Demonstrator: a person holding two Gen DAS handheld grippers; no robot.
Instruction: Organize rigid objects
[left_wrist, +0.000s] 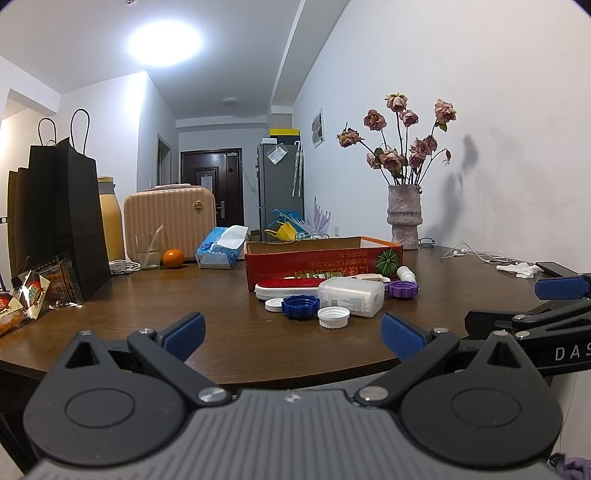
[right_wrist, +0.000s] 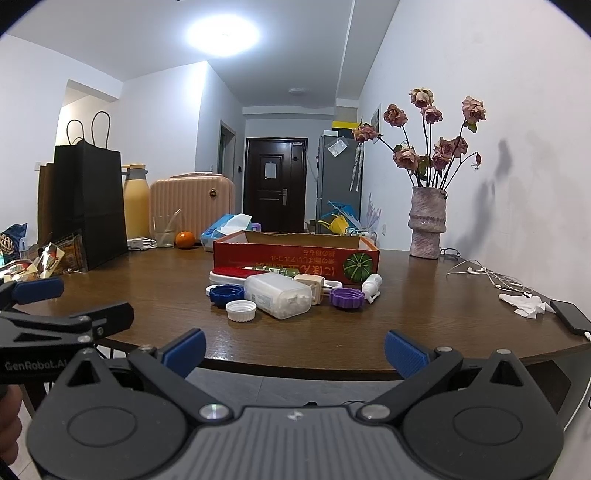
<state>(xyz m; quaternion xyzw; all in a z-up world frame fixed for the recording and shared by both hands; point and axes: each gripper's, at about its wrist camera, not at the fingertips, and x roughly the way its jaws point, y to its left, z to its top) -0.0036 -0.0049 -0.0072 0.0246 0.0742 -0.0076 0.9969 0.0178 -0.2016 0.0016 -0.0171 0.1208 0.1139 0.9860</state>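
A round dark-brown wooden table (right_wrist: 406, 295) fills the room's foreground, with a tall black paper carrier bag (right_wrist: 86, 206) at its left side and a ribbed pink hard-shell case (right_wrist: 192, 206) behind. At the table's centre sits an open red cardboard box printed with a green pumpkin (right_wrist: 295, 258), and a mottled pink ceramic vase of dried roses (right_wrist: 426, 225) stands by the white wall at right. The rigid objects lie clustered just in front of the box: a long white brush with a red pad (right_wrist: 236, 274), a translucent white plastic container lying on its side (right_wrist: 277, 295), a purple ridged screw cap (right_wrist: 347, 297), a blue ridged screw cap (right_wrist: 227, 295), a white ridged screw cap (right_wrist: 241, 310) nearest the table edge, and a small white dropper bottle (right_wrist: 371, 285) at the cluster's right end. The left gripper (left_wrist: 293, 334) and the right gripper (right_wrist: 294, 349), each black with blue-padded fingers, hover side by side at the near edge of the table. Both tongs are spread wide, holding and touching nothing, well apart from the cluster. A black smartphone (right_wrist: 570, 316) and a crumpled white tissue (right_wrist: 524, 304) lie at far right.
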